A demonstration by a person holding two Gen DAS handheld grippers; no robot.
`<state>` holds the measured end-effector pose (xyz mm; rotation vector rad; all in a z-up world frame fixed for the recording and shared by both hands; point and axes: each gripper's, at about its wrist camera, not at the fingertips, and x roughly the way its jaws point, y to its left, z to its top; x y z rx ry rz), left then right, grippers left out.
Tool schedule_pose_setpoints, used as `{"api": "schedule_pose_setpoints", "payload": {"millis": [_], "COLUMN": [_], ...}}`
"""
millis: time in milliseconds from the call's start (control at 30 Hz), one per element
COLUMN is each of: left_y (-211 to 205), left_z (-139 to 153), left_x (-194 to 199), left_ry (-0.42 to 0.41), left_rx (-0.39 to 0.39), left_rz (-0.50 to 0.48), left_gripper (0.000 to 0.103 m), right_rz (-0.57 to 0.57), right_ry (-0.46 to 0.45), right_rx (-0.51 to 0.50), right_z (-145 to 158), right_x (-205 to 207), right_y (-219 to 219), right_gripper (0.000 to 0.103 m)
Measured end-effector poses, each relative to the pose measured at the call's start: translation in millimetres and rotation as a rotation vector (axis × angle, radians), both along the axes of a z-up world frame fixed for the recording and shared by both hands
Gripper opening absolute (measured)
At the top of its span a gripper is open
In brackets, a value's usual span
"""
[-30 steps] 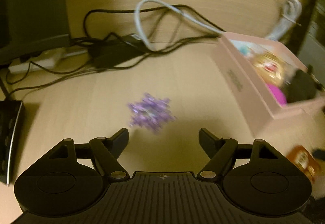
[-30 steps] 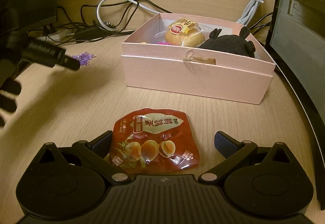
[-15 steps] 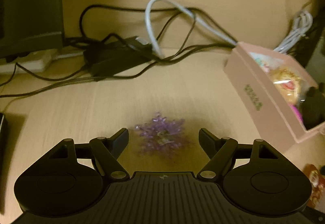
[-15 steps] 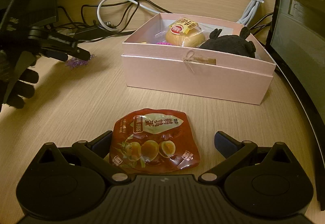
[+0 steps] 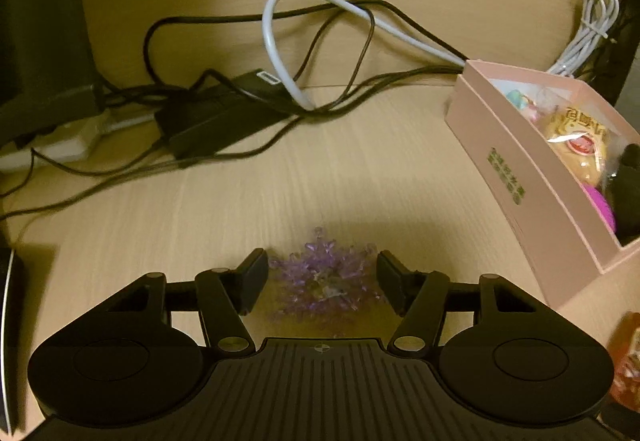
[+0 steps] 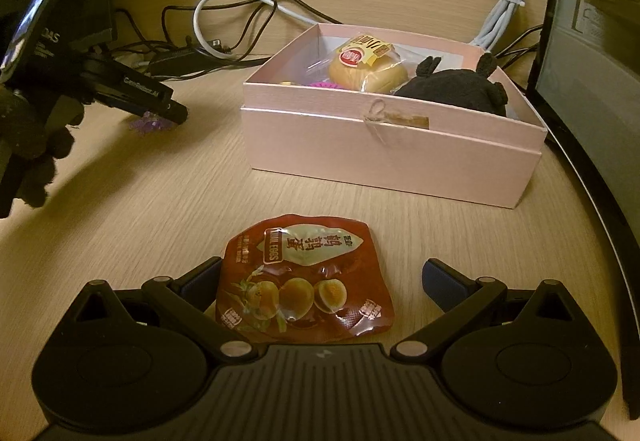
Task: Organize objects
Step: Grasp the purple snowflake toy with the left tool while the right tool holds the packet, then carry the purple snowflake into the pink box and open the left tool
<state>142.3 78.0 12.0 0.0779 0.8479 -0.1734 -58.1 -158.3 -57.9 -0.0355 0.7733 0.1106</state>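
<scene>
Fingers of the left gripper (image 5: 322, 283) have just been closing around the spiky purple translucent plastic ornament (image 5: 326, 283), which lies on the pale wood-grain worktop (image 5: 320, 177) between them; their pads are not yet pressing it. The right gripper (image 6: 322, 281) holds its fingers spread either side of a flat red foil snack packet (image 6: 304, 277), near the open pink cardboard box (image 6: 392, 157).

Snowflake ornament (image 5: 325, 283): on the desk (image 5: 360, 177), lower centre of the left wrist view, between the left gripper (image 5: 322, 281) fingers.
Box (image 6: 384, 153): right of the ornament, holding a bun (image 6: 366, 67) and plush (image 6: 456, 87).
Egg packet (image 6: 304, 281): in front of the box.
Cables (image 5: 320, 53): upper centre, behind.
</scene>
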Motion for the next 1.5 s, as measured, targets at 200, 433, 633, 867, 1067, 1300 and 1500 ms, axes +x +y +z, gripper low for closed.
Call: {"api": "schedule_pose_setpoints", "payload": {"millis": [200,433,633,867,1067,1300,1500], "left_y": [0,-21,-32,-34,-50,-78,-117], "left_z": [12,29,31,36,40,81,118], "left_x": [-38,-115,-154,-182,-183,-150,-92], "left_ry": [0.011,0.065,0.119,0.098,0.102,-0.013,-0.155], "left_rx": [-0.068,-0.182,-0.219,-0.252,-0.272,-0.296,-0.248], "left_rz": [-0.027,-0.096,-0.108,-0.116,-0.182,-0.260,-0.286], "left_gripper": [0.065,0.065,0.065,0.065,0.065,0.065,0.065], "right_rz": [0.041,0.128,0.126,0.193,0.184,0.082,-0.010], "right_ry": [0.023,0.041,0.062,-0.015,-0.057,-0.094,-0.118], "right_rx": [0.003,0.019,0.009,-0.040,-0.052,-0.060,-0.041], "right_z": [2,9,23,63,96,109,111], "right_x": [3,4,4,-29,-61,-88,-114], "right_y": [-2,3,4,-6,-27,-56,-74], "right_gripper": [0.103,0.086,0.077,0.077,0.077,0.077,0.077]}}
